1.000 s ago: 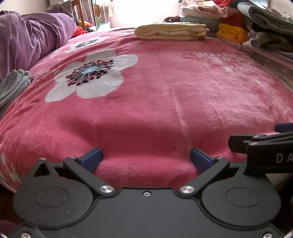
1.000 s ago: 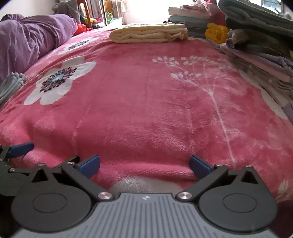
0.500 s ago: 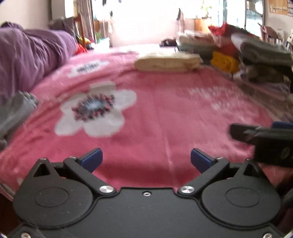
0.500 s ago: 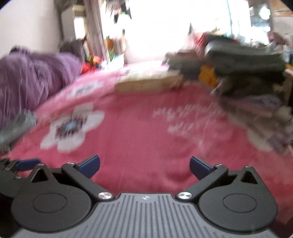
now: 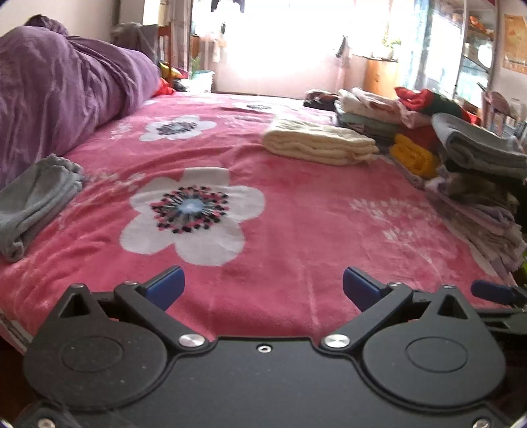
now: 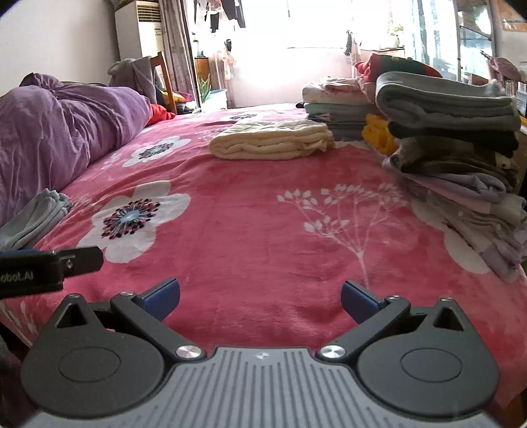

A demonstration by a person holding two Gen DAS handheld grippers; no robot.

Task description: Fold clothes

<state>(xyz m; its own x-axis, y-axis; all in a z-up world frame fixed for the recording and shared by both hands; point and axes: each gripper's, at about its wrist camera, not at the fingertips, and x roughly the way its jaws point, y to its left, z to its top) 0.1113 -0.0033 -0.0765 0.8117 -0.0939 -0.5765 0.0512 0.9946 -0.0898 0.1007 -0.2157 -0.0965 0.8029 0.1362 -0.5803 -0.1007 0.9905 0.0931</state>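
Note:
A folded cream garment [image 5: 319, 145] [image 6: 271, 143] lies far back on the pink flowered bedspread [image 5: 296, 210] [image 6: 257, 224]. To the right rise stacks of folded clothes [image 5: 471, 164] [image 6: 454, 141]. A folded grey garment [image 5: 33, 204] [image 6: 33, 220] rests at the left edge of the bed. My left gripper [image 5: 263, 286] stands open above the near edge of the bed, nothing between its blue fingertips. My right gripper [image 6: 260, 296] is likewise open and empty, and the left gripper's body [image 6: 49, 266] shows at its left.
A purple duvet [image 5: 59, 95] [image 6: 62, 128] is heaped along the left side of the bed. A wooden chair [image 6: 161, 82] with clothes draped on it and a white floor air conditioner [image 6: 148, 29] stand beyond the bed, by a bright window.
Both grippers have lifted and tilted up from the bedspread's near edge, so the views now take in the whole bed and the room. Both stay open and empty.

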